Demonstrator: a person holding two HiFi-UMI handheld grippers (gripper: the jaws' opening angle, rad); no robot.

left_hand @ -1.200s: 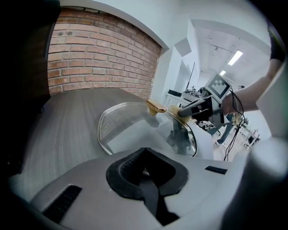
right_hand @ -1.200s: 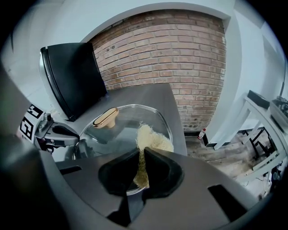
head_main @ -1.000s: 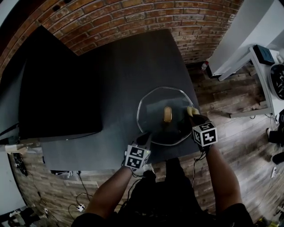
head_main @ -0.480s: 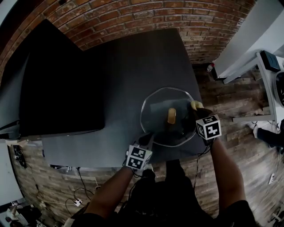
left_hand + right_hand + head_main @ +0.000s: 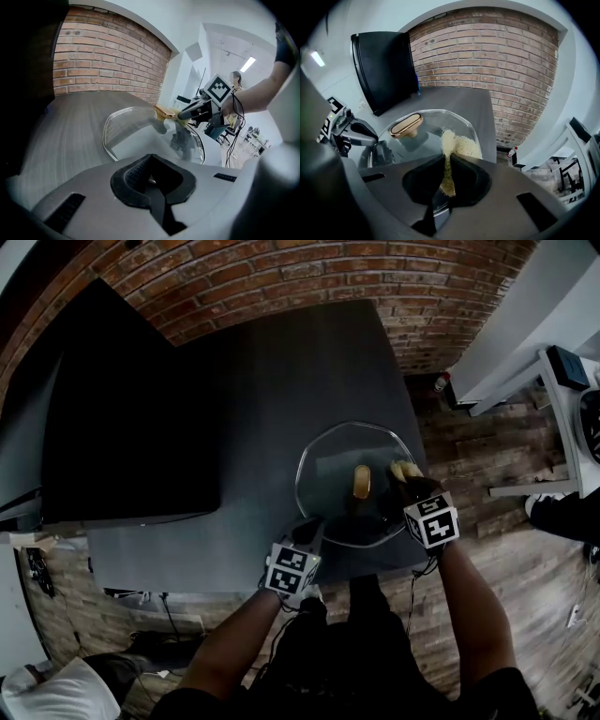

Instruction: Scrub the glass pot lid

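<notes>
Right gripper view: right hand-held gripper (image 5: 446, 161) clamps scrubber (image 5: 458, 144) against glass lid (image 5: 429, 125).

Nothing here can be read: no words, brands or numbers. The cubes on the left gripper (image 5: 312, 524) and right gripper (image 5: 405, 478) carry only black-and-white square patterns (codes, not lettering).

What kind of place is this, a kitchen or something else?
Probably an office or a lab, not a kitchen: a bare brick wall, a dark work table, and a white desk on a wood floor.
</notes>
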